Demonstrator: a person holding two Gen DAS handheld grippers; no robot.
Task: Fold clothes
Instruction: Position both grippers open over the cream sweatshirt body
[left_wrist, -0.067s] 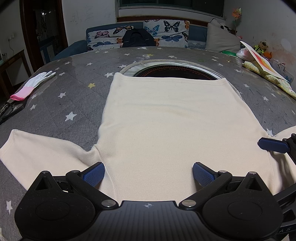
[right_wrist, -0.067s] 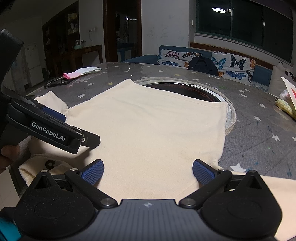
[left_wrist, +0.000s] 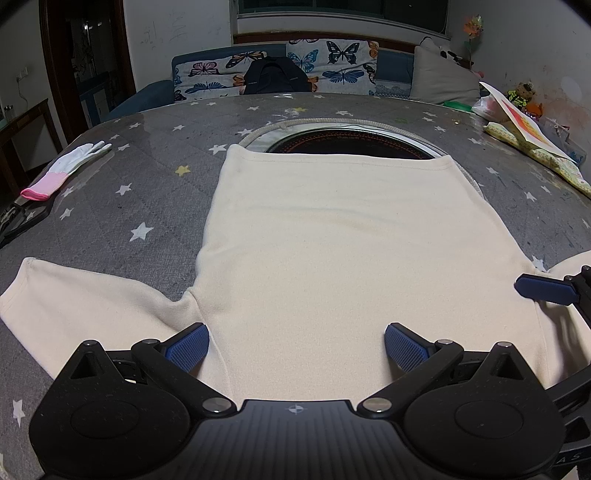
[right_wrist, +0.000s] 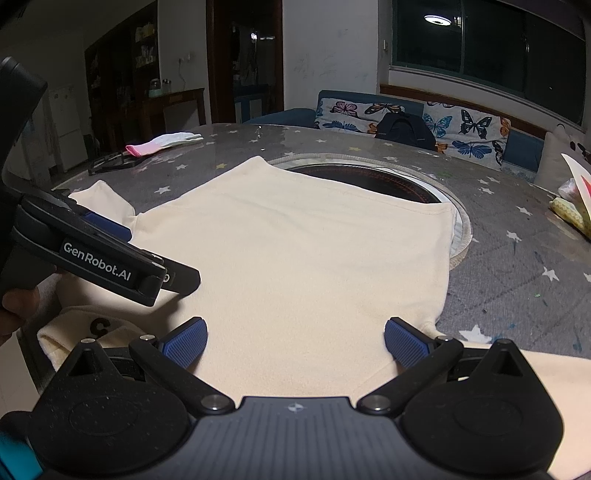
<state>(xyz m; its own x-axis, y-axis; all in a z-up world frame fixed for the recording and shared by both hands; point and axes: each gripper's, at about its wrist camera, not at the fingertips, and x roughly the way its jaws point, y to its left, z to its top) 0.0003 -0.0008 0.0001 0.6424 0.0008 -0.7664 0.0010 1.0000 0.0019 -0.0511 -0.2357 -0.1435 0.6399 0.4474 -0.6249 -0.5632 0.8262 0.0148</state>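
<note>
A cream long-sleeved shirt (left_wrist: 332, 251) lies flat, back up, on the grey star-patterned table; it also shows in the right wrist view (right_wrist: 295, 258). Its hem reaches the round dark inset at the table's middle. One sleeve (left_wrist: 81, 295) spreads out to the left. My left gripper (left_wrist: 295, 347) is open and empty, hovering over the shirt's near part by the left armpit. My right gripper (right_wrist: 295, 343) is open and empty over the near right part by the right armpit. The left gripper's body (right_wrist: 110, 258) shows at the left of the right wrist view.
A round dark hotplate inset (left_wrist: 351, 146) sits in the table's middle under the hem. A white and pink glove (left_wrist: 62, 170) and a dark tool lie at the far left. Papers and cloth (left_wrist: 528, 147) lie at the far right. A butterfly-print sofa stands behind the table.
</note>
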